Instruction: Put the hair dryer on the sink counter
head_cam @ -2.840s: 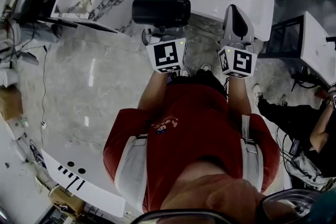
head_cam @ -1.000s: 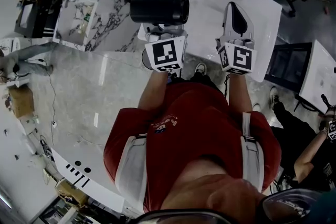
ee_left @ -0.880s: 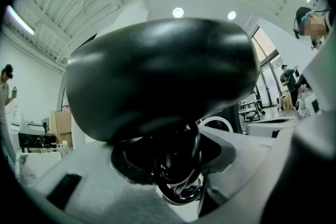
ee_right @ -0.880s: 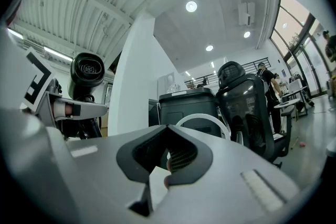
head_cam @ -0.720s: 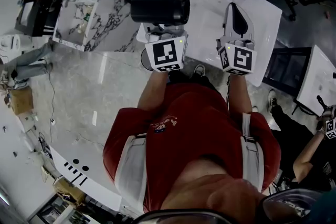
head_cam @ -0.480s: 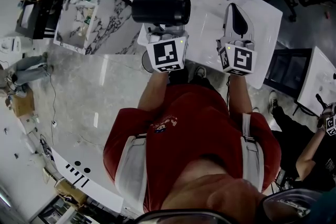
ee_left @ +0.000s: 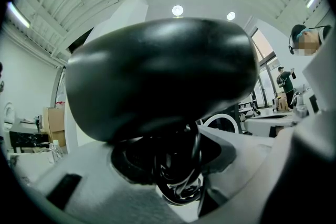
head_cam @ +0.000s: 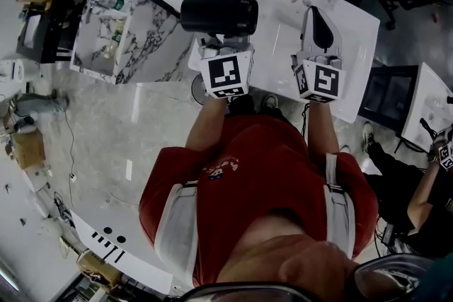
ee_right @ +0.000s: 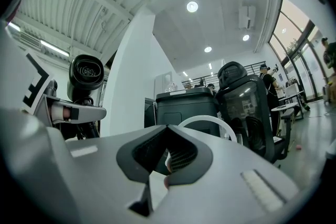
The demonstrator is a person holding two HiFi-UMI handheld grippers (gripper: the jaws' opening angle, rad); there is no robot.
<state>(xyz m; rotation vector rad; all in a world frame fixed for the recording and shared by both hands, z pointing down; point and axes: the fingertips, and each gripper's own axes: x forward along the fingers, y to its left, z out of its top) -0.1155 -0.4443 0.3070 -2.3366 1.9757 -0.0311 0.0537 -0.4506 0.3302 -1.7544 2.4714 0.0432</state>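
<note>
My left tool [head_cam: 225, 46] grips the round black hair dryer [head_cam: 218, 15] beside the white sink tabletop [head_cam: 352, 39]; dropped here, it could miss.

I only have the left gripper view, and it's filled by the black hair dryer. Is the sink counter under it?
Observer: Partly. From the head view the hair dryer is over the left edge of the white sink counter, its left end sticking out past it.
Operator: Which way does the barrel lie?
Observer: Crosswise. The right gripper view looks straight at one round end.
Operator: And my other hand?
Observer: The right tool is over the counter, jaws together, holding nothing.
</note>
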